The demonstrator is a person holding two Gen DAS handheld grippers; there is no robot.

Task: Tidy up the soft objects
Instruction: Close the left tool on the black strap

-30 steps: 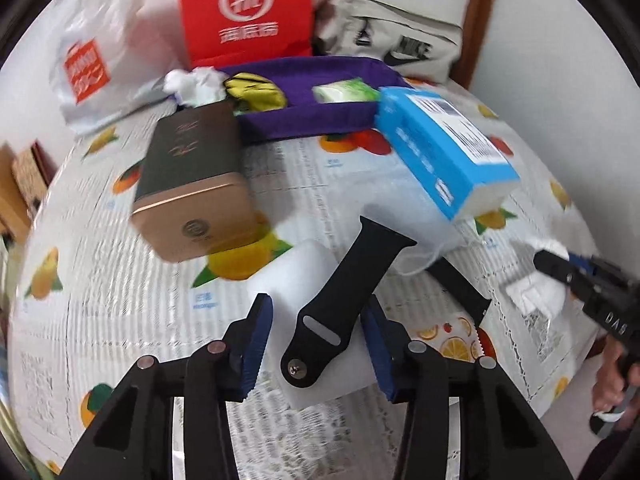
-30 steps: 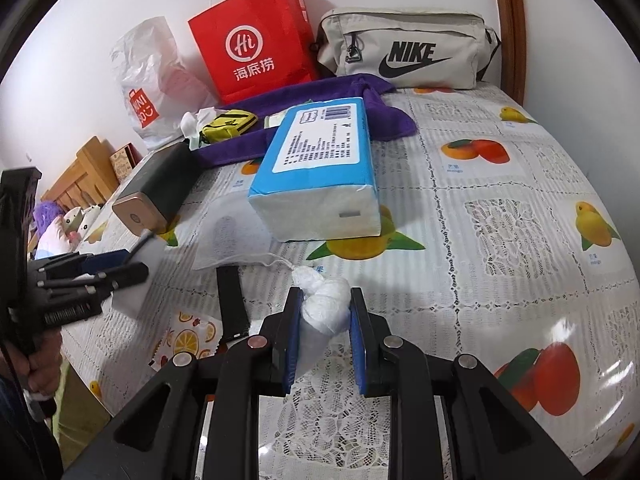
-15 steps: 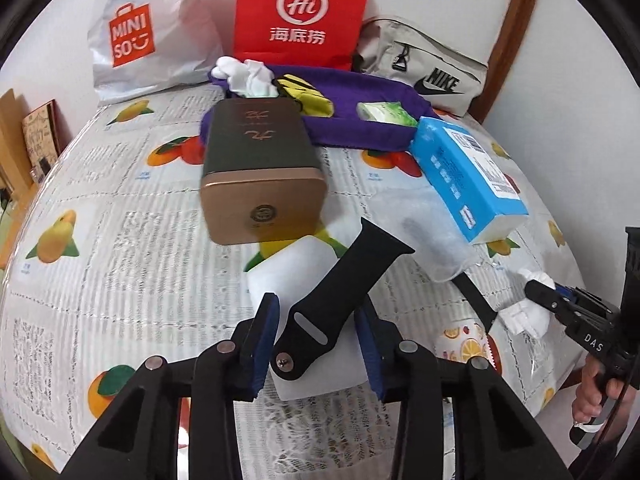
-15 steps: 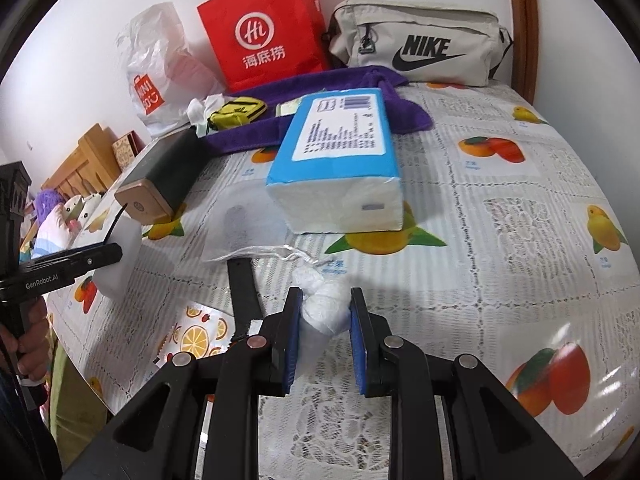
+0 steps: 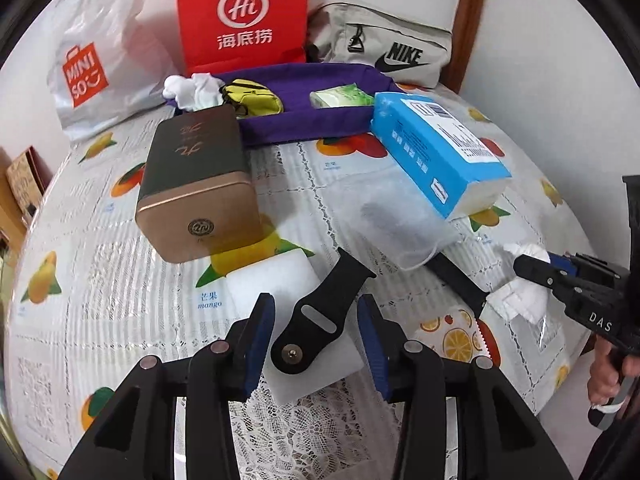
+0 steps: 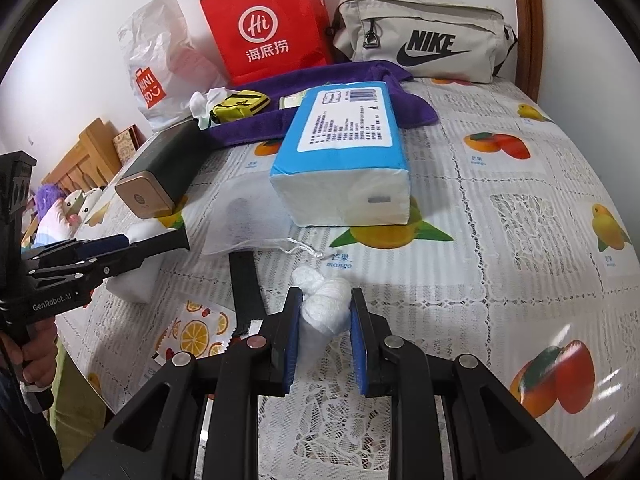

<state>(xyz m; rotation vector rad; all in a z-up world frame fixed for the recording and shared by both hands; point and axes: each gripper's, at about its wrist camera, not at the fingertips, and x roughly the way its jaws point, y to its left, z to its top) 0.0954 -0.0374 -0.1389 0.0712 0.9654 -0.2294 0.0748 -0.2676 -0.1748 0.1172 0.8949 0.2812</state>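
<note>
My left gripper (image 5: 316,334) is shut on a white foam block (image 5: 280,280) that carries a black watch strap (image 5: 320,316). My right gripper (image 6: 324,320) is shut on a crumpled white tissue wad (image 6: 324,304), held just above the table; it also shows in the left wrist view (image 5: 524,296). A purple towel (image 5: 304,120) at the back holds white socks (image 5: 192,88), a yellow pouch (image 5: 252,96) and a green tissue pack (image 5: 340,98). A blue tissue pack (image 6: 344,152) lies mid-table.
A gold-ended dark box (image 5: 196,184) lies left of centre. A clear mesh bag (image 5: 396,220), a second black strap (image 6: 244,280) and a fruit-print sachet (image 6: 196,332) lie near the front. A red bag (image 6: 268,20), Miniso bag (image 5: 96,60) and Nike bag (image 6: 420,40) stand behind.
My left gripper has swung with the foam block and strap, so the view has turned left towards the bags. My right gripper has held the tissue wad and shifted slightly.
</note>
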